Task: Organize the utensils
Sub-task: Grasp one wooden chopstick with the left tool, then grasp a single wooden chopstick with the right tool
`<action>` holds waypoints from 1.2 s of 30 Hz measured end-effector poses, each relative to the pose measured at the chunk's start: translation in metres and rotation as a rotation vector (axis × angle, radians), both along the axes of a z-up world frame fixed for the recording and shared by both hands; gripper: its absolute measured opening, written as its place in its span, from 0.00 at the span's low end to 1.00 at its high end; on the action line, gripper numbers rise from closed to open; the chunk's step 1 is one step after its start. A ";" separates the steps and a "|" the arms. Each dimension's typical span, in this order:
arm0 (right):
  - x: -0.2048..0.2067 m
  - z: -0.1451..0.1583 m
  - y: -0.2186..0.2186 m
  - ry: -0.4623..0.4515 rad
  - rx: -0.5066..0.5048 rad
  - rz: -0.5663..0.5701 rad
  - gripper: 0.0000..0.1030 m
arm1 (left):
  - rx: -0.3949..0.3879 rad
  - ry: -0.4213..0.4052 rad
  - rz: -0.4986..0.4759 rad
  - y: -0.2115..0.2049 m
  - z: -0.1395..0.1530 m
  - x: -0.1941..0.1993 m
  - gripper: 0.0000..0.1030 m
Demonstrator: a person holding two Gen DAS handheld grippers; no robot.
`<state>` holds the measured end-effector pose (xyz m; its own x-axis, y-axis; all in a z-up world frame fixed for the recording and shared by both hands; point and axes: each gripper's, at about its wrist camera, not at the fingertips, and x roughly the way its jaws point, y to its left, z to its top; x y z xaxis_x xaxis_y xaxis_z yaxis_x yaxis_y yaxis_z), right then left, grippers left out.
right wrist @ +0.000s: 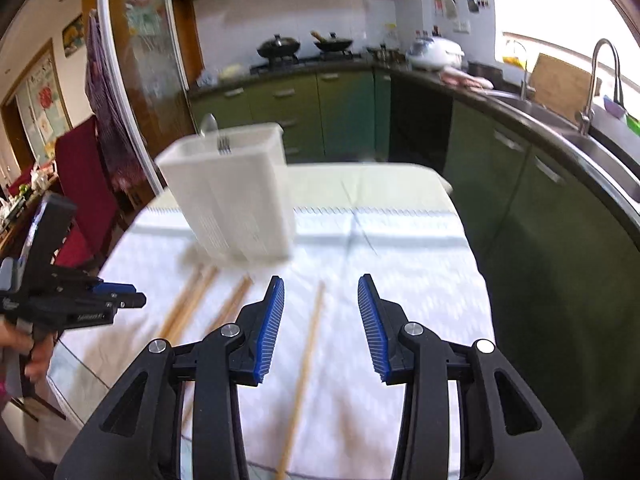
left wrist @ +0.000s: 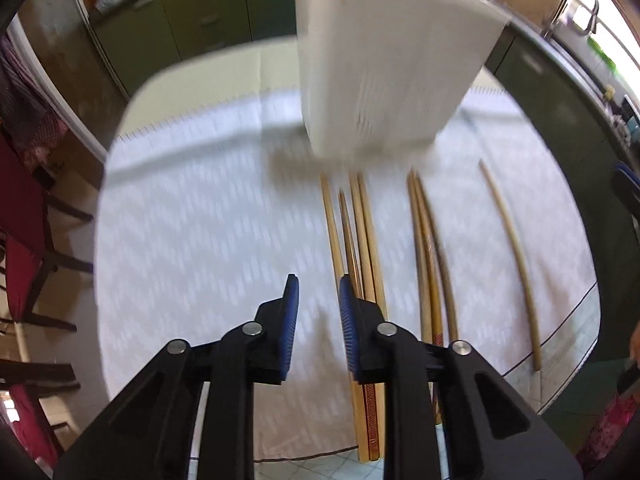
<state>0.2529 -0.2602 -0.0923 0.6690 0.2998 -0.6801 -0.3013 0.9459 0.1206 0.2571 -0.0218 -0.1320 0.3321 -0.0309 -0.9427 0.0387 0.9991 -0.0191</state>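
A white perforated utensil holder [left wrist: 384, 68] stands on the white tablecloth; in the right wrist view the holder [right wrist: 232, 200] has a fork and a spoon in it. Several wooden chopsticks [left wrist: 360, 240] lie on the cloth in front of it, one apart at the right [left wrist: 516, 264]. My left gripper [left wrist: 319, 312] is open and empty above the cloth, just left of the chopsticks; it also shows in the right wrist view [right wrist: 120, 300]. My right gripper [right wrist: 320, 320] is open and empty above a single chopstick [right wrist: 308, 344].
Red chairs [left wrist: 20, 240] stand left of the table. Green kitchen cabinets [right wrist: 540, 220] and a sink with a faucet [right wrist: 604, 76] run along the right side. The table edge [left wrist: 560, 360] is near the chopstick ends.
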 end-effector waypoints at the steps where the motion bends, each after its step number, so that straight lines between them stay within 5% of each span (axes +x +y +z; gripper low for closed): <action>1: -0.001 -0.003 -0.003 0.010 -0.004 -0.001 0.38 | -0.002 0.013 0.001 -0.001 -0.004 0.003 0.15; 24: 0.007 -0.014 0.014 0.104 -0.034 0.067 0.38 | 0.039 0.123 0.022 -0.026 -0.038 0.026 0.07; 36: 0.046 -0.083 0.051 0.386 -0.147 0.125 0.37 | 0.038 0.118 0.037 -0.012 -0.037 0.024 0.07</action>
